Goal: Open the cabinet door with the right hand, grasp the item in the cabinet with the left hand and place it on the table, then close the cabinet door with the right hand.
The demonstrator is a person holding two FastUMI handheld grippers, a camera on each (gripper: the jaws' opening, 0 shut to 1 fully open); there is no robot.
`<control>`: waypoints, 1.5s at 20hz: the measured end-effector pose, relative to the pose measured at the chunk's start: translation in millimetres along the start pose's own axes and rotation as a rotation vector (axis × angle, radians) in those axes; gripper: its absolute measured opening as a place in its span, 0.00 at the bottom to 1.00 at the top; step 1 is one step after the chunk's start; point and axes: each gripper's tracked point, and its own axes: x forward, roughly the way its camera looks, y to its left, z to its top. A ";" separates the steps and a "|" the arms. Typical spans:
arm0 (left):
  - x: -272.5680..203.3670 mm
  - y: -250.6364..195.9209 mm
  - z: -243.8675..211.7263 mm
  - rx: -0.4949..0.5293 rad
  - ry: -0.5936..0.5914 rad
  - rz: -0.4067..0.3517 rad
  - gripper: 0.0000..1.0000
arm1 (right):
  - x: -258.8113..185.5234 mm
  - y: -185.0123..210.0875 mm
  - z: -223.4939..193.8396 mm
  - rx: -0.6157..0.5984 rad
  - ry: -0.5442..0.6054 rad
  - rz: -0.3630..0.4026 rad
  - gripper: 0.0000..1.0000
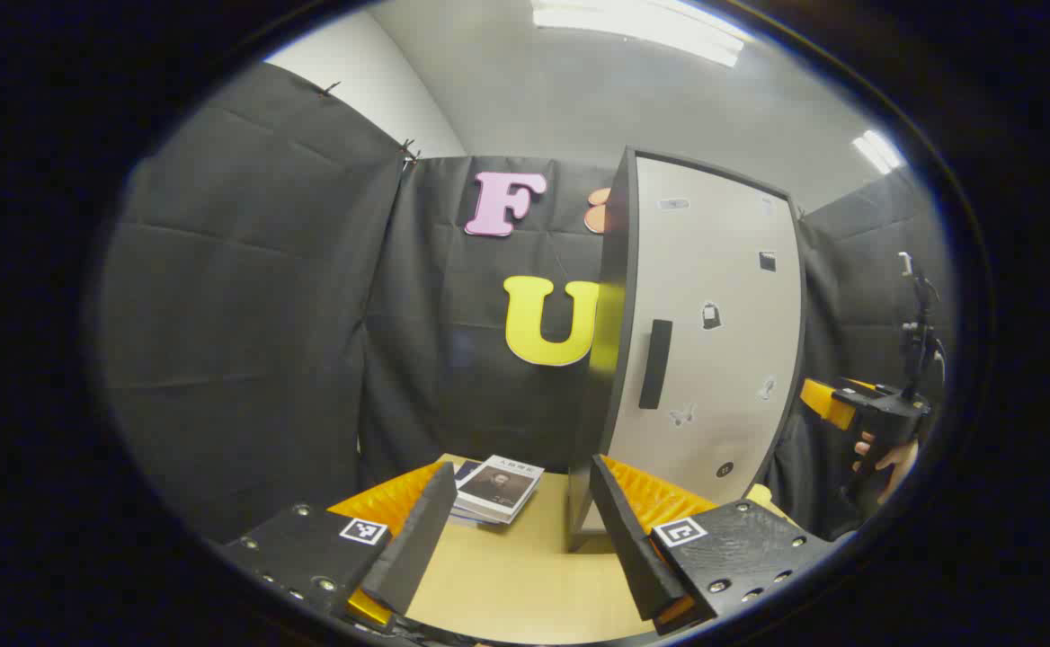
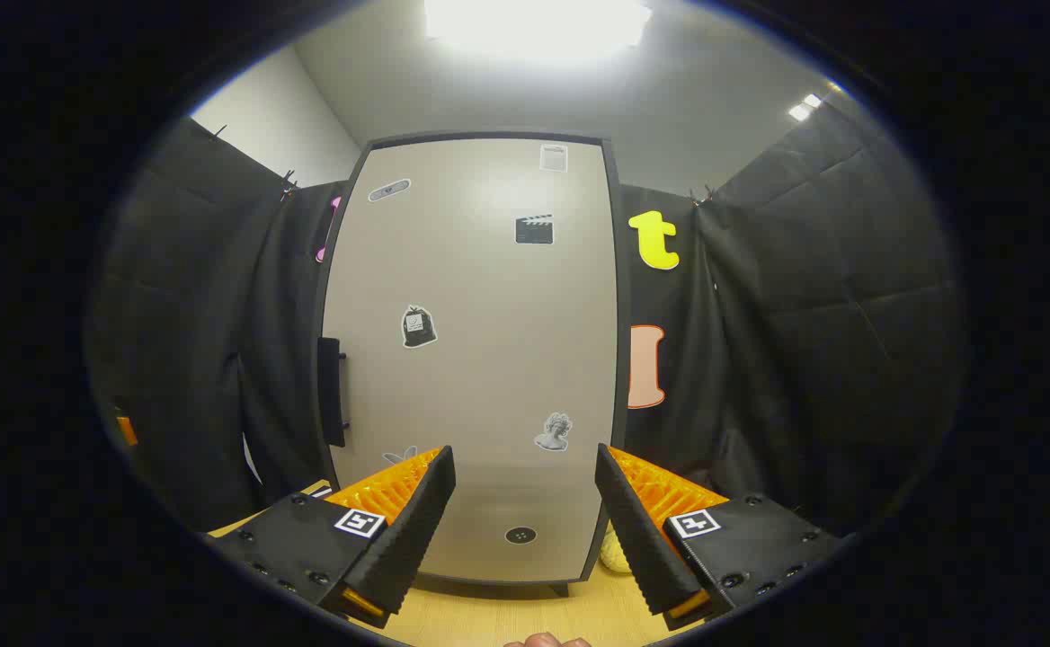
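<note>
I am in a staged recording booth, not a lived-in room. Black cloth (image 1: 246, 341) hangs as walls on every side, pinned at the top, with plain white wall and ceiling strip lights (image 1: 637, 27) above it. A lone sticker-dotted cabinet (image 2: 471, 359) stands on a light wooden table (image 1: 525, 575), beside what look like booklets (image 1: 498, 490).

A light wooden table (image 1: 525, 575) carries everything. On it stands a tall cabinet (image 1: 705, 341) with a pale door, closed. Left of the cabinet, a small stack of booklets (image 1: 498, 490) lies flat. A yellow thing (image 2: 613, 550) sits beside the cabinet's right foot.
</note>
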 end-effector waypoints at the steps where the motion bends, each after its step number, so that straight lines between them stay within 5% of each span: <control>1: 0.9 1.2 -2.2 0.001 0.000 0.006 0.91 | 1.0 1.5 -0.8 0.003 0.002 0.005 0.97; 20: -3.7 12.9 -58.7 -0.079 0.058 -0.016 0.92 | 20.6 47.6 48.5 0.029 -0.032 0.043 0.99; 30: -7.4 41.3 -87.6 -0.081 0.114 0.021 0.92 | 68.3 139.0 92.6 0.075 -0.042 0.195 0.98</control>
